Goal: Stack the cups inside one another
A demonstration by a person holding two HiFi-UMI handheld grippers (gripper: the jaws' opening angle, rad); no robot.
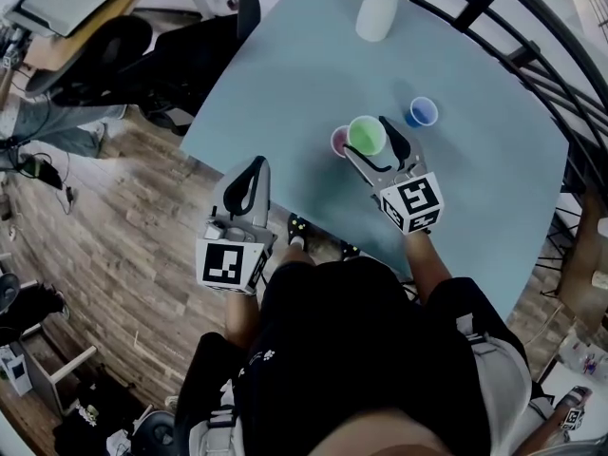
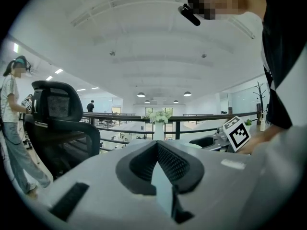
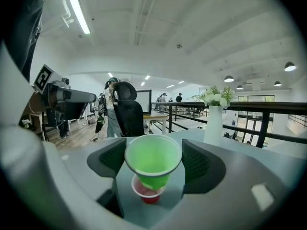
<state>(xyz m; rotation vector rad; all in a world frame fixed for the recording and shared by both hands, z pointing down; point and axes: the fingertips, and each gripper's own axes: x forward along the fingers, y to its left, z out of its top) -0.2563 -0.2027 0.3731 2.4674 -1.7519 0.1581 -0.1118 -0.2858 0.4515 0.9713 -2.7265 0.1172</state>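
My right gripper [image 1: 373,144] is shut on a green cup [image 1: 367,135], with its rim between the two pads. In the right gripper view the green cup [image 3: 153,159] tilts toward the camera, its base at the mouth of a smaller red cup [image 3: 149,194] on the table. The red cup [image 1: 338,142] peeks out at the green cup's left. A blue cup [image 1: 422,112] stands alone to the right. My left gripper [image 1: 249,183] is shut and holds nothing, down by the table's near edge; its jaws [image 2: 157,164] meet with no gap.
The pale blue table [image 1: 475,188] carries a white vase of flowers [image 1: 376,12] at its far side. A black office chair [image 1: 190,55] stands to the left on the wooden floor. A dark railing [image 1: 532,55] runs behind the table.
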